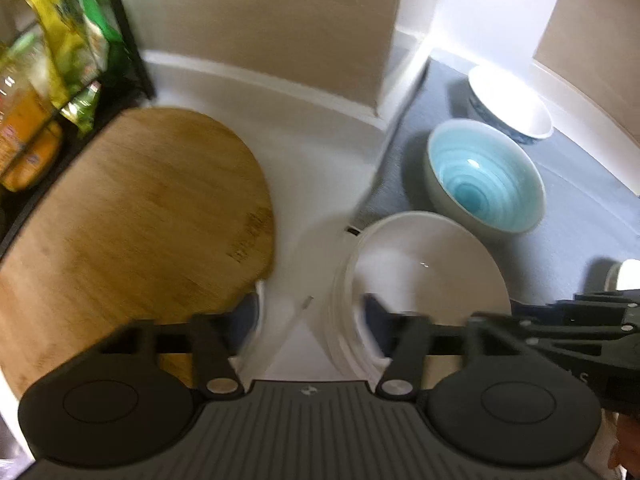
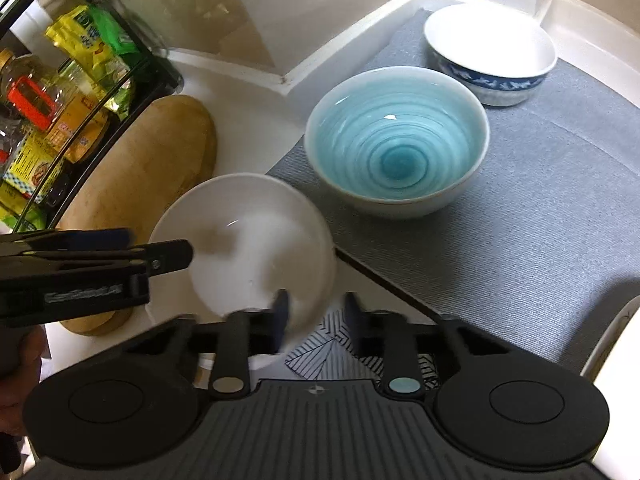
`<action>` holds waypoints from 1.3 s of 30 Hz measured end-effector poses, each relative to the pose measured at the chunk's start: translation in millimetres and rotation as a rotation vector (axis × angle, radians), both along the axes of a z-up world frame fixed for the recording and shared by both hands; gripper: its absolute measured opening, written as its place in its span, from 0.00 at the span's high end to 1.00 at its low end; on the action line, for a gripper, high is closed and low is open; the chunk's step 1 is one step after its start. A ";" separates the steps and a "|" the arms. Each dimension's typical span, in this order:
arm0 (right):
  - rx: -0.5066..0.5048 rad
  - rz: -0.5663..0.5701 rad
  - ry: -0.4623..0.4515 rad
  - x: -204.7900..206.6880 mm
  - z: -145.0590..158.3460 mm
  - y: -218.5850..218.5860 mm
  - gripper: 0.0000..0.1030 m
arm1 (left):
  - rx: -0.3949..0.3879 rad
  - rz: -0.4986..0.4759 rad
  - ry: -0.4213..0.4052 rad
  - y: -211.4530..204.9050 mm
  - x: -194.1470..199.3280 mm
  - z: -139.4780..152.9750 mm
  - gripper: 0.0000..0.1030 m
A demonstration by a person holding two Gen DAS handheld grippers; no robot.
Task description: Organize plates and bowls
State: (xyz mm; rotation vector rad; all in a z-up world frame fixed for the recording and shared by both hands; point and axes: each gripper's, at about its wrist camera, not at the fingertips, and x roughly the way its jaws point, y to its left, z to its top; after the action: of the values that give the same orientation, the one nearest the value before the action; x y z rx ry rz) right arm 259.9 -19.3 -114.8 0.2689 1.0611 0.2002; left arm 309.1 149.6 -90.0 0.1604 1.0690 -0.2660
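A white bowl [image 1: 424,268] [image 2: 256,236] is between both grippers, above the counter's edge by the grey mat. My left gripper [image 1: 310,316] is open wide, its right finger inside the bowl and its left finger outside the rim. My right gripper [image 2: 314,312] straddles the bowl's near rim, left finger inside, right finger outside; the jaws stand apart. A turquoise spiral bowl [image 1: 486,174] [image 2: 398,142] and a white bowl with a blue pattern [image 1: 510,100] [image 2: 490,52] sit on the grey mat [image 2: 540,184] behind it.
A round wooden board [image 1: 132,216] [image 2: 140,184] lies on the white counter at left. A black wire rack [image 2: 60,92] with packets and jars stands at far left. A beige wall corner [image 1: 288,24] juts out behind. A striped cloth [image 2: 320,352] lies under my right gripper.
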 end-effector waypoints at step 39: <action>-0.026 -0.285 -0.047 -57.1 34.5 -73.7 0.37 | -0.044 -0.123 0.032 -58.0 3.0 10.8 0.01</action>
State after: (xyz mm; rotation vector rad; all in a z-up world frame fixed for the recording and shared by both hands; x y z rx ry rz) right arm 202.8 -93.1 -80.3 0.3862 0.9658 -0.0634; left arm 312.1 91.5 -79.2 0.1834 1.0855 -0.4041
